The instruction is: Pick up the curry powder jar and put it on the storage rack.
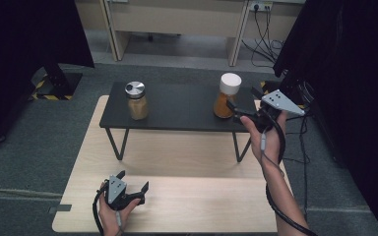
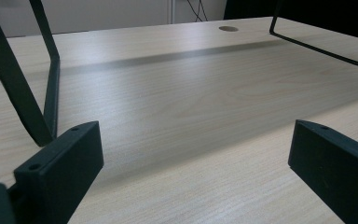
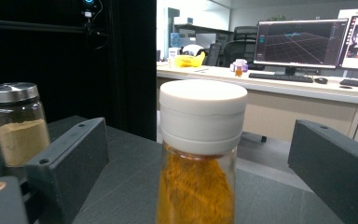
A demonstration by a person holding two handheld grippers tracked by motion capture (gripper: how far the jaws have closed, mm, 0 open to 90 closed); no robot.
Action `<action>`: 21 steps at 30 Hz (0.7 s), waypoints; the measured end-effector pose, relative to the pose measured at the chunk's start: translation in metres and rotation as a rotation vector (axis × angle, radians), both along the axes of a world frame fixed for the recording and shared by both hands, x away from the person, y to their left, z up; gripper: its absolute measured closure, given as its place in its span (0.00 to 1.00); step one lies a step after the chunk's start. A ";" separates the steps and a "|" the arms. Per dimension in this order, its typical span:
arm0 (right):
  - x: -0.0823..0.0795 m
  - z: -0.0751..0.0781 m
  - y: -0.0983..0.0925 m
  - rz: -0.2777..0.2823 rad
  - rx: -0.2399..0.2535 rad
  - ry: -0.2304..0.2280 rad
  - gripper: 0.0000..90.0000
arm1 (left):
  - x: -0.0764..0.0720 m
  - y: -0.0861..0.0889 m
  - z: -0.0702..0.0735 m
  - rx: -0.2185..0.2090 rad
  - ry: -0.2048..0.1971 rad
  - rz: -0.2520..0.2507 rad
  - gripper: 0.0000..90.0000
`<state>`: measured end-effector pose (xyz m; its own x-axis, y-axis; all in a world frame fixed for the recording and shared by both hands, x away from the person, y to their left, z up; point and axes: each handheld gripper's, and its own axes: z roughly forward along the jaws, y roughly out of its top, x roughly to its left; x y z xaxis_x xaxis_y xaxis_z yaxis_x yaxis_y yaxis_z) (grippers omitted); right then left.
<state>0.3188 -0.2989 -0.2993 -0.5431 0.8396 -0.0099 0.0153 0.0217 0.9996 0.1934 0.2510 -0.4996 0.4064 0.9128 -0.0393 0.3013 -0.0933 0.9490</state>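
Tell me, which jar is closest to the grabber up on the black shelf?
The white-lidded jar with orange powder, sitting between the right gripper's open jaws. The silver-lidded jar of tan powder stands farther along the shelf.

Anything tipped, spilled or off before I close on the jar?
Nothing stands out. The white-lidded jar and the metal-lidded jar both stand upright and capped on the black shelf, with no spill visible. The right tool is open around the white-lidded jar.

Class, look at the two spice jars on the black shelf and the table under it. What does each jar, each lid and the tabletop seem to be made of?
White-lidded jar: clear, probably glass; orange powder shows through. Its white lid: matte, likely plastic. Silver-lidded jar: clear glass or plastic holding tan powder. Its silver lid: shiny, apparently brushed metal. Tabletop: pale wood grain, possibly laminate.
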 end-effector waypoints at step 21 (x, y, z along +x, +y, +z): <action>-0.039 -0.025 -0.012 0.007 -0.021 -0.003 0.06 | 0.000 0.000 0.000 0.003 0.000 -0.002 0.03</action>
<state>0.2801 -0.3108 -0.3244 -0.5491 0.8352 -0.0291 0.0122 0.0428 0.9990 0.1935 0.2508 -0.4994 0.4081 0.9122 -0.0364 0.3008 -0.0967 0.9488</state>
